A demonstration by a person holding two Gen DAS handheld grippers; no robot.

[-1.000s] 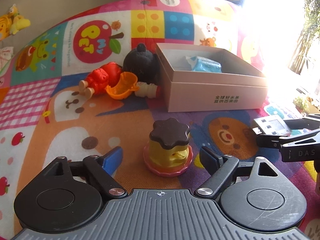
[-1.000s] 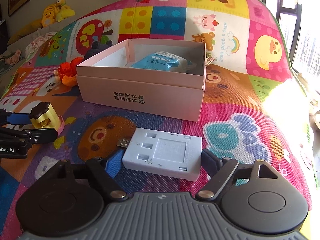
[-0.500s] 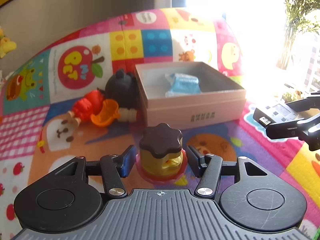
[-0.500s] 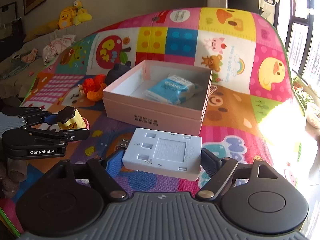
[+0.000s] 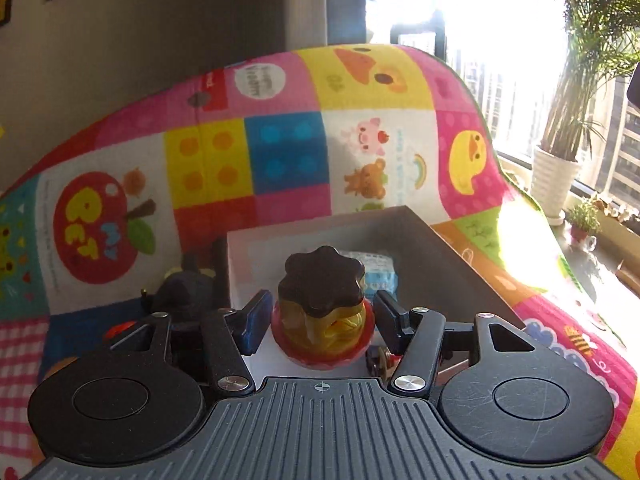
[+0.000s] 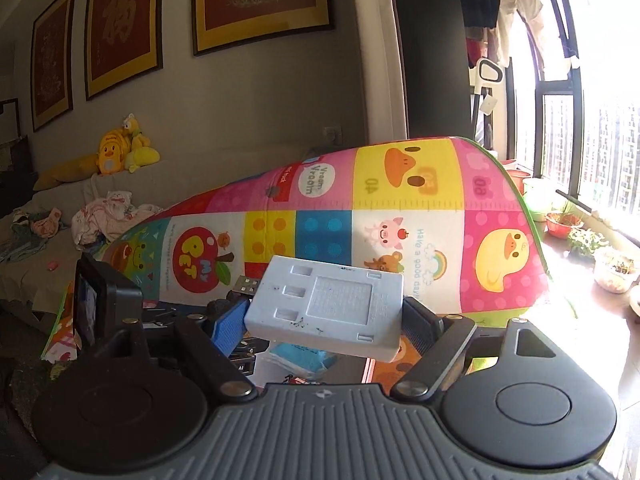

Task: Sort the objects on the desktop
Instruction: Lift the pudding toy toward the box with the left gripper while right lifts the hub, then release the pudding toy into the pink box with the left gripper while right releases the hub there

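Your left tool pinches the duck toy between its two fingers, low in the middle of the left wrist view, and carries it above the near part of the open box. The box spreads behind and below the toy, toward the centre and right of that frame, with a blue packet lying inside it just past the toy's dark cap. So the drop is straight down; this tool looks the nearer of the two to the box floor.

Your right tool grips the pale plastic block by its short ends, long axis running left to right across the frame, a metal plug poking out at its upper left. Below it, at lower centre, you can see the blue packet, so the block also hangs over the box.

On the play mat you can read "Vroom Vroom", "MY PET", "Have a good day", "04" and "08".
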